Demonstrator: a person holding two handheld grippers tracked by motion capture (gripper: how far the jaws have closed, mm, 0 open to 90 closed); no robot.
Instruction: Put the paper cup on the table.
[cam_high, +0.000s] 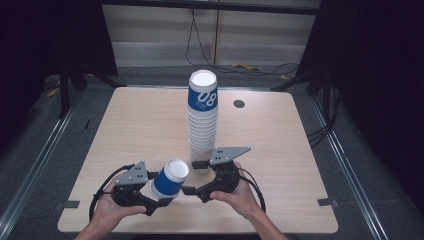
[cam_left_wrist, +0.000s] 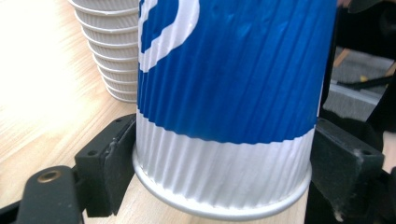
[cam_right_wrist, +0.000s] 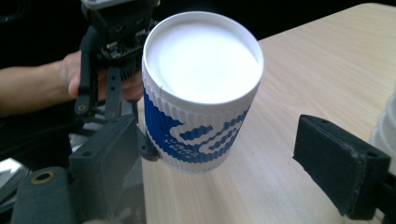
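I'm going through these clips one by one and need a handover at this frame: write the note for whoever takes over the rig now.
Left gripper: shut on the blue-and-white cup, gripped near its base, held tilted above the table.
Right gripper: open, nothing between its pads; one jaw is beside the cup, the other toward the stack.
Cup stack: upright mid-table, just behind the grippers.
Done: one cup is off the stack, in the left gripper alone.
Left: probably set this cup down or restack it; which one I cannot tell.
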